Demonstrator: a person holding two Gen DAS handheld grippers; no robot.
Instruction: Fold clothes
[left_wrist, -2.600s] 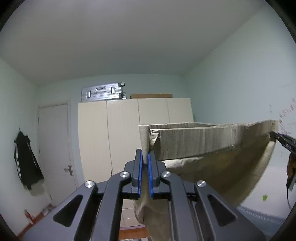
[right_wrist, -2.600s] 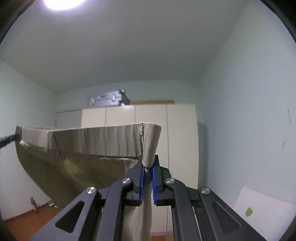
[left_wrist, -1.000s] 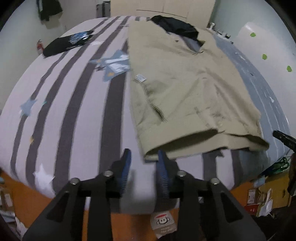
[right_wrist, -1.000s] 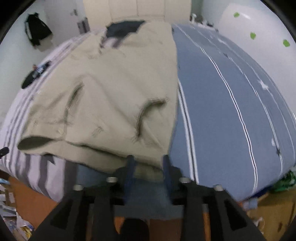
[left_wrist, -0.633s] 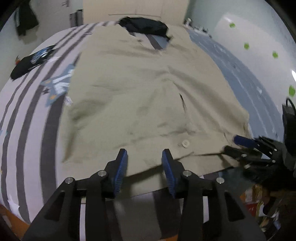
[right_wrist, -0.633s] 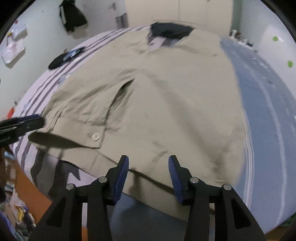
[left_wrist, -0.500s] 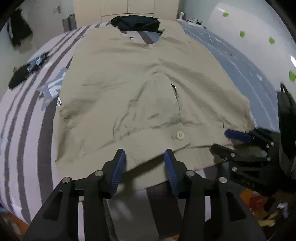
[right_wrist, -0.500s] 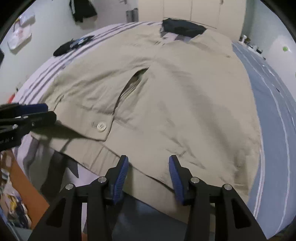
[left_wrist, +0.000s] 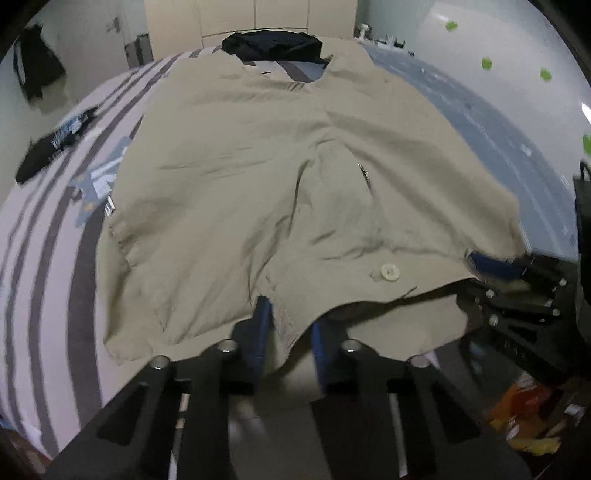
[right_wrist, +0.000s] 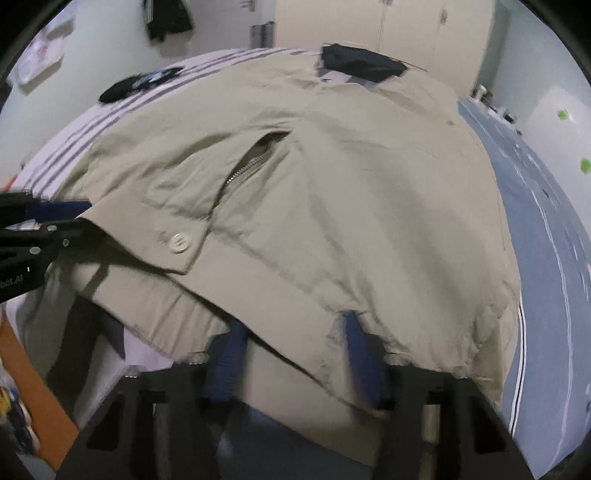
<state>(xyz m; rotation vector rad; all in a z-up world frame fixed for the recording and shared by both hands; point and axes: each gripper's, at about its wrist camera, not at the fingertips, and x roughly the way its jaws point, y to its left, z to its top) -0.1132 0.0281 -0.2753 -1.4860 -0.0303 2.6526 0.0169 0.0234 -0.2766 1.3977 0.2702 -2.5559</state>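
Khaki trousers (left_wrist: 258, 177) lie spread on the bed, waistband toward me, with a white button (left_wrist: 386, 272) and an open zip (left_wrist: 365, 173). My left gripper (left_wrist: 288, 321) is at the near waistband edge. Its jaws are closing with a fold of the band hanging between them, pads not pressing. My right gripper (right_wrist: 293, 343) straddles the waistband's other end, jaws also closing, the trousers (right_wrist: 351, 192) draped over its blue fingers (right_wrist: 229, 354). Each gripper shows in the other's view: the right gripper (left_wrist: 498, 273), the left gripper (right_wrist: 55, 221).
The bed (left_wrist: 44, 266) has grey-striped sheeting on the left and blue bedding (right_wrist: 554, 240) on the right. A dark garment (left_wrist: 273, 44) lies at the far end and a black item (left_wrist: 51, 147) at the left. Wardrobes stand behind; clutter (left_wrist: 528, 413) covers the floor.
The trousers, held up in the air before, now lie on the bed. Both grippers let go, came down to the near waistband, and their fingers now have fabric between them.
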